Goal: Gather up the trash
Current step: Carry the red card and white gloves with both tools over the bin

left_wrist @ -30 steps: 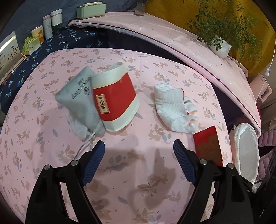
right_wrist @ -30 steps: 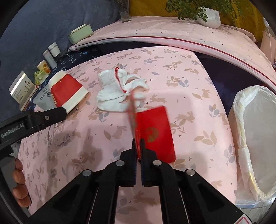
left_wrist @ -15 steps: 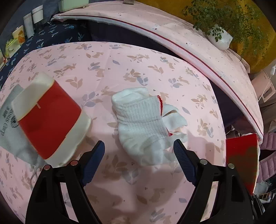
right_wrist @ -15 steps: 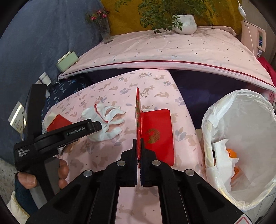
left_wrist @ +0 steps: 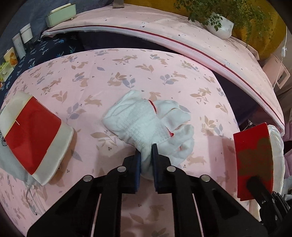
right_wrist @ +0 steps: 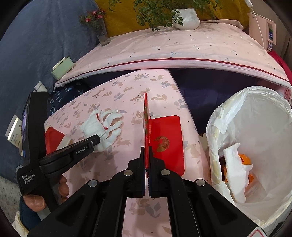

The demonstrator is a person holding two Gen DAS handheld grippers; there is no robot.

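Note:
A pair of white knitted gloves (left_wrist: 146,124) lies bunched on the pink rabbit-print tablecloth (left_wrist: 127,73). My left gripper (left_wrist: 146,153) is closing, with its pads pinching the near fold of the gloves (right_wrist: 102,125). In the right wrist view the left gripper (right_wrist: 96,140) reaches in from the left, held by a person's hand. My right gripper (right_wrist: 147,151) is shut on a red envelope (right_wrist: 166,142) with a gold emblem, one leaf edge-on between the jaws. That envelope (left_wrist: 253,155) hangs above the table's right edge. A bin lined with a white bag (right_wrist: 255,102) stands to the right.
A flattened red and white paper cup (left_wrist: 32,138) lies at the left on a grey pouch (left_wrist: 11,164). The bin holds tissue (right_wrist: 233,167) and orange peel. Behind the table, a pink-covered ledge (left_wrist: 182,36) carries a potted plant (left_wrist: 220,25) and a green box (left_wrist: 60,13).
My left gripper has moved right from the cup to the gloves and shut on them. The right gripper has lifted the red envelope off the table toward the bin.

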